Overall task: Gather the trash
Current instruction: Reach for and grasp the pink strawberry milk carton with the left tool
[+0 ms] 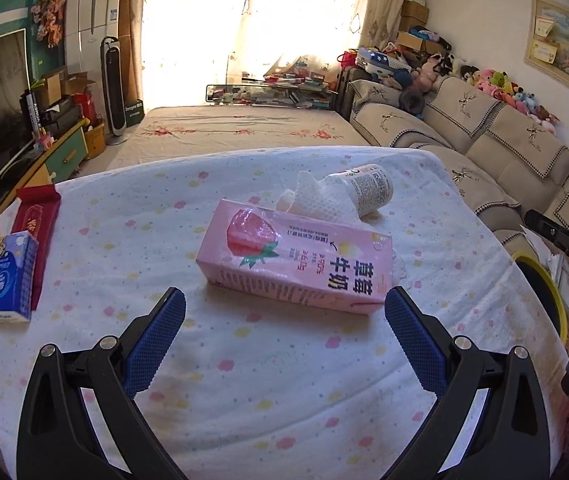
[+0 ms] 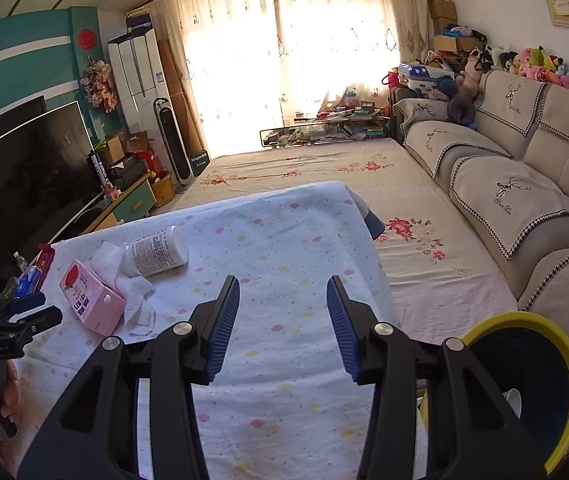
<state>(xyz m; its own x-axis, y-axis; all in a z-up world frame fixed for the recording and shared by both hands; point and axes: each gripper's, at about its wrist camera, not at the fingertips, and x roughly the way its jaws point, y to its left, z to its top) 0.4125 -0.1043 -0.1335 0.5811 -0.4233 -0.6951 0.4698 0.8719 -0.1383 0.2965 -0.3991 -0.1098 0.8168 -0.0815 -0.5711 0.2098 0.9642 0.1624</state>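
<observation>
A pink strawberry milk carton [image 1: 296, 258] lies flat on the flowered tablecloth [image 1: 244, 380]. Behind it lie a crumpled white tissue [image 1: 320, 198] and a white bottle [image 1: 368, 188] on its side. My left gripper [image 1: 284, 308] is open just in front of the carton, its jaws wider than the carton. In the right wrist view the carton [image 2: 92, 298], tissue [image 2: 136, 300] and bottle [image 2: 158, 254] sit at the left. My right gripper [image 2: 283, 312] is open and empty over bare tablecloth [image 2: 284, 248]. A yellow-rimmed bin [image 2: 524, 384] stands at the table's right.
A blue tissue pack [image 1: 10, 276] and a red box [image 1: 38, 224] lie at the table's left edge. The bin's rim [image 1: 544, 288] shows at the right in the left wrist view. A sofa [image 2: 524, 184] runs along the right, a TV [image 2: 24, 168] at the left.
</observation>
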